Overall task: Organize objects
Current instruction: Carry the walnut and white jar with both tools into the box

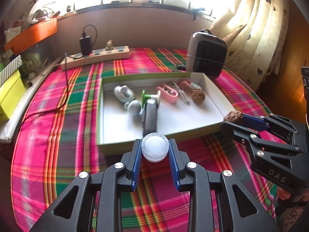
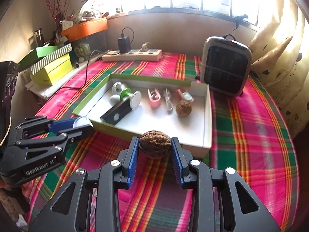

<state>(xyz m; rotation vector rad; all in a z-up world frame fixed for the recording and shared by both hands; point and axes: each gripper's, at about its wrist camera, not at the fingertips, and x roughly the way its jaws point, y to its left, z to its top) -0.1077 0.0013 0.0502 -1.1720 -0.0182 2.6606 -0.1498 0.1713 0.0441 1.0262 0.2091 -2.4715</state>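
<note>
A shallow white tray with green walls [image 1: 123,147] [image 2: 206,135] sits on the plaid cloth. My left gripper [image 1: 155,148] is shut on a small clear plastic jar with a white lid [image 1: 155,148], held just in front of the tray's near wall. It also shows in the right wrist view [image 2: 80,121]. My right gripper [image 2: 155,147] is shut on a brown walnut [image 2: 155,146], just short of the tray's near right corner; it also shows in the left wrist view [image 1: 233,116]. Inside the tray lie a second walnut [image 2: 183,107], a black box [image 1: 150,118], pink clips [image 1: 168,92] and small white items.
A grey fan heater [image 1: 206,56] [image 2: 225,65] stands behind the tray's right end. A power strip with a black charger [image 1: 96,56] lies at the back left, its cable crossing the cloth. Boxes [image 2: 52,67] stack along the left edge. A curtain [image 1: 256,29] hangs at right.
</note>
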